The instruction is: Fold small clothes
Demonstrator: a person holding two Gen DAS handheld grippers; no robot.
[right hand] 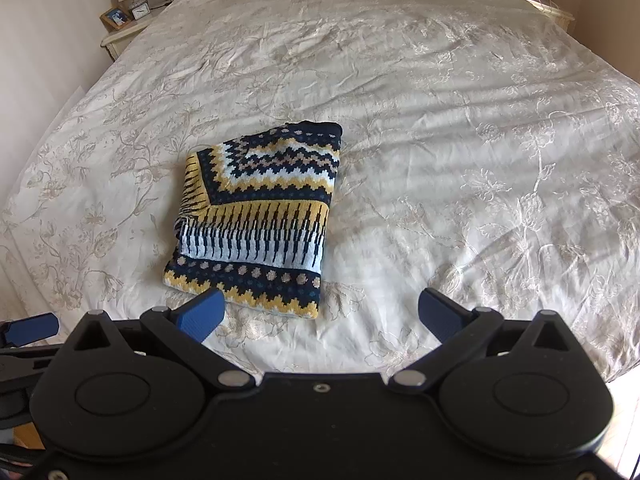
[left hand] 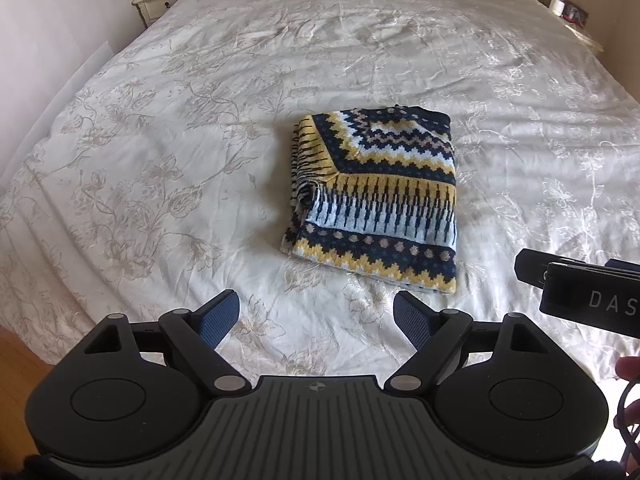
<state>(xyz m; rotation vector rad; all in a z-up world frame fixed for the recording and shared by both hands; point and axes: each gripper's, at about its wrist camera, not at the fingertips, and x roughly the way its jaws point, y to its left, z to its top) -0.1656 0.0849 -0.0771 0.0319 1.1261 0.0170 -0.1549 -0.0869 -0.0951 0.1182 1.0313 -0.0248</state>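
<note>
Bedroom, one bed [left hand: 160,160] with pale floral cover. Item: one knitted jumper [left hand: 376,196], navy, yellow and light blue, folded into a rectangle, lying flat mid-bed. My left gripper [left hand: 316,316]: jaws wide apart, nothing between them, hanging just short of the jumper. My right gripper [right hand: 320,314]: jaws likewise spread, empty, near the jumper's closest edge.

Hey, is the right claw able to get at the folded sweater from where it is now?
Probably yes. The right claw is open, the folded sweater lies just ahead of it on the bedspread, and nothing sits between them.
</note>
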